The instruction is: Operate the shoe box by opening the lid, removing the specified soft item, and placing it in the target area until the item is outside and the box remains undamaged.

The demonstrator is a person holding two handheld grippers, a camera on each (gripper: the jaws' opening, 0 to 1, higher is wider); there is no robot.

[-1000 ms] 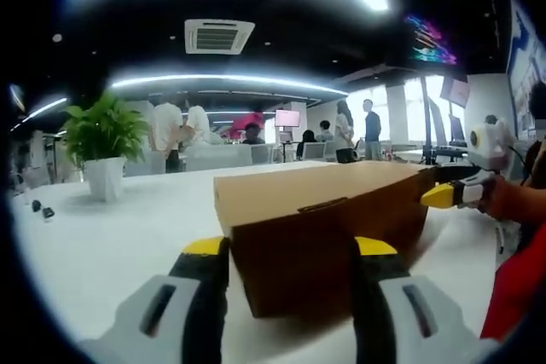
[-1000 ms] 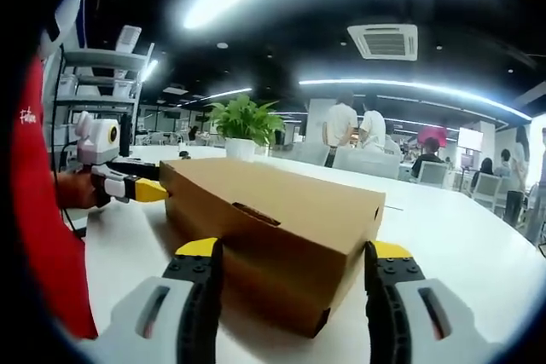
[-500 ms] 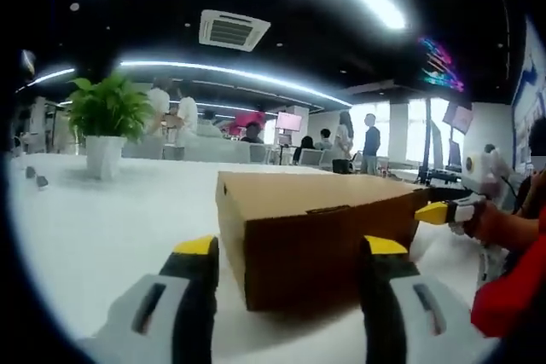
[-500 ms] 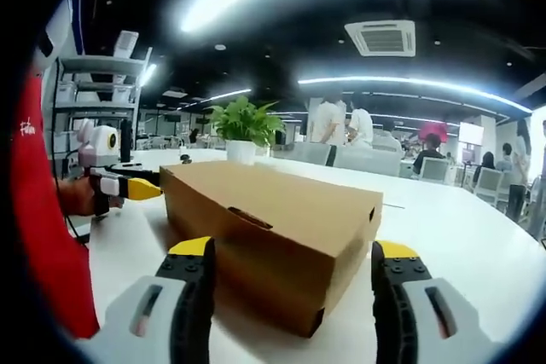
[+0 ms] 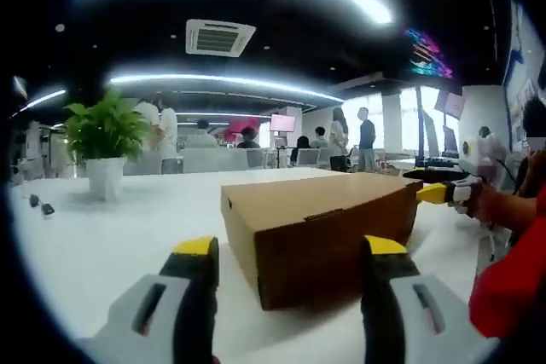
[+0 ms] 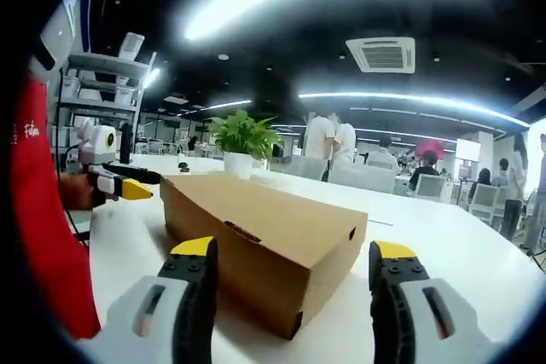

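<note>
Shoe box: the shoe box [image 5: 328, 232] is seen lying on the white table [image 5: 102, 236], lid shut, with the tuck tab visible along the lid's front edge; in the right gripper view the shoe box [image 6: 264, 249] runs from 10 o'clock towards centre.
Soft item: nothing of it can be seen; it is judged to be inside the closed box.
Left gripper: the left gripper [image 5: 290, 249] is held with its jaws spread wide, one at 7 o'clock and one at 5 o'clock, nothing between them; the box end is framed just ahead, apart from them.
Right gripper: the right gripper [image 6: 294, 253] is likewise spread and empty, the box corner framed between its jaws without contact.
Change: compared with a second ago, the box appears smaller and further off in both views, so both grippers are judged to have been drawn back slightly; the box itself has not been shifted.
Meaning for task: the lid has not yet been lifted; the opening step is still to be begun.
Surroundings: a potted plant [image 5: 104, 147] stands at 9 o'clock in the left gripper view.
</note>
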